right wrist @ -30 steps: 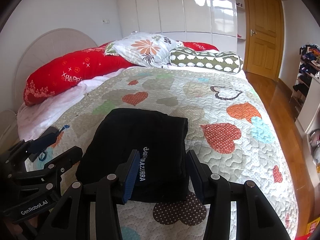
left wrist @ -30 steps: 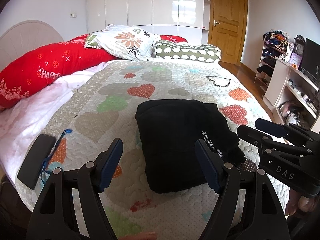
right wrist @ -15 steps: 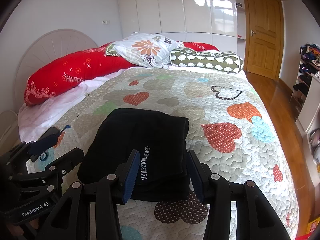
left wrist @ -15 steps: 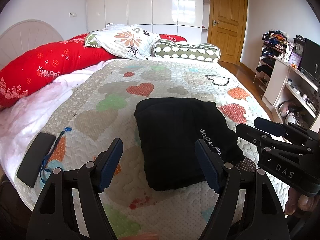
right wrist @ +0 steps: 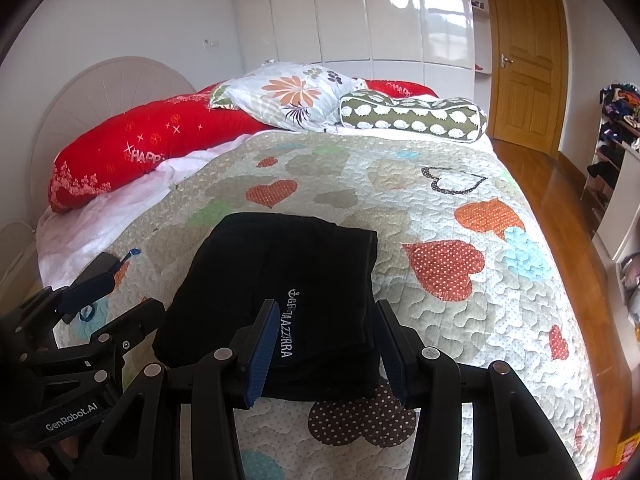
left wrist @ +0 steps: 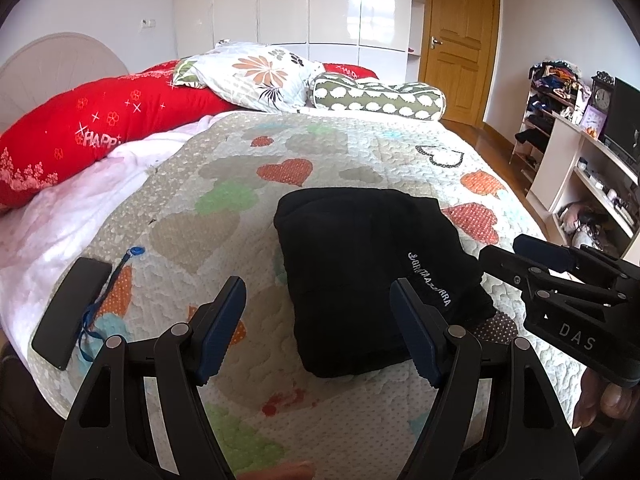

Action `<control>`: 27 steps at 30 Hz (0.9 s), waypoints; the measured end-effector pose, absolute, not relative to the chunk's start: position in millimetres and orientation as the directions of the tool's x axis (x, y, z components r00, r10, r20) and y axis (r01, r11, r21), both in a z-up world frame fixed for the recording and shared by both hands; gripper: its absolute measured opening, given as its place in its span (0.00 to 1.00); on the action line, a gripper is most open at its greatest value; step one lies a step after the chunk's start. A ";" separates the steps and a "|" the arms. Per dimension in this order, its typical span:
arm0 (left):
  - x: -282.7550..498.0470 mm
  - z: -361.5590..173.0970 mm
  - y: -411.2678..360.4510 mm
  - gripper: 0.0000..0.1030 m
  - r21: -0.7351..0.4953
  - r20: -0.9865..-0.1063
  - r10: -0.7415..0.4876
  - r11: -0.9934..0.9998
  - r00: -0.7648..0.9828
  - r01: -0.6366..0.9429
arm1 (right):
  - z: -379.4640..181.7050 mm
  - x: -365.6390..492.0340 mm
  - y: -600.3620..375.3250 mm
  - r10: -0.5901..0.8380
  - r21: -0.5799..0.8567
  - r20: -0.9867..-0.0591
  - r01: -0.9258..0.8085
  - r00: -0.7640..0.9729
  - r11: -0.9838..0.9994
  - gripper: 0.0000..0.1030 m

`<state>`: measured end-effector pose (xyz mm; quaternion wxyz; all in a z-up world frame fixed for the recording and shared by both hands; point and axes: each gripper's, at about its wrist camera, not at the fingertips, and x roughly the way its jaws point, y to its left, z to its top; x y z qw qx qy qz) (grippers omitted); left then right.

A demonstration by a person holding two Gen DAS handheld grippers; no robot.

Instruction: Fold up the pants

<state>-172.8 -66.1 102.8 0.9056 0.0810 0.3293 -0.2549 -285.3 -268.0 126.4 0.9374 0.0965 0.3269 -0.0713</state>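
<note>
left gripper [left wrist: 318,328]: black, blue pads | right gripper [right wrist: 332,354]: same

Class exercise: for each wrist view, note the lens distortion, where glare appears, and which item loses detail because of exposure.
Left wrist view: fisheye bends the bed's quilt, corners vignette black, glare on the glossy wardrobe doors. Right wrist view: same barrel curvature, glare on those doors; the folded black pants read as a near-featureless dark mass, only their white lettering sharp.

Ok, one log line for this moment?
pants: folded, on quilt | left gripper: open, empty | right gripper: open, empty | phone: left of pants
</note>
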 end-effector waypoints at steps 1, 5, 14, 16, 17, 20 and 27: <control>-172.0 102.4 -65.7 0.73 -0.021 -0.638 -0.407 0.857 0.653 0.514 | 125.9 -284.9 -268.0 -0.072 0.134 -0.629 0.198 0.774 0.971 0.45; -170.5 101.6 -64.8 0.73 -0.028 -0.640 -0.409 0.858 0.650 0.513 | 124.8 -283.6 -268.1 -0.071 0.135 -0.633 0.200 0.771 0.970 0.45; -168.2 101.3 -64.8 0.73 -0.037 -0.651 -0.414 0.854 0.637 0.519 | 123.7 -282.2 -267.3 -0.072 0.127 -0.638 0.197 0.767 0.972 0.45; -168.4 101.4 -64.8 0.73 -0.034 -0.649 -0.413 0.854 0.639 0.519 | 123.8 -282.2 -267.2 -0.072 0.128 -0.637 0.197 0.767 0.972 0.45; -167.8 101.2 -65.2 0.73 -0.032 -0.649 -0.413 0.854 0.639 0.520 | 123.9 -282.2 -267.2 -0.072 0.128 -0.636 0.197 0.768 0.972 0.45; -167.4 101.2 -65.9 0.73 -0.030 -0.649 -0.416 0.850 0.637 0.525 | 124.2 -282.5 -267.3 -0.075 0.127 -0.634 0.200 0.770 0.971 0.45; -167.3 99.9 -67.5 0.73 -0.016 -0.657 -0.405 0.851 0.636 0.525 | 124.7 -282.2 -268.0 -0.075 0.130 -0.632 0.201 0.772 0.971 0.45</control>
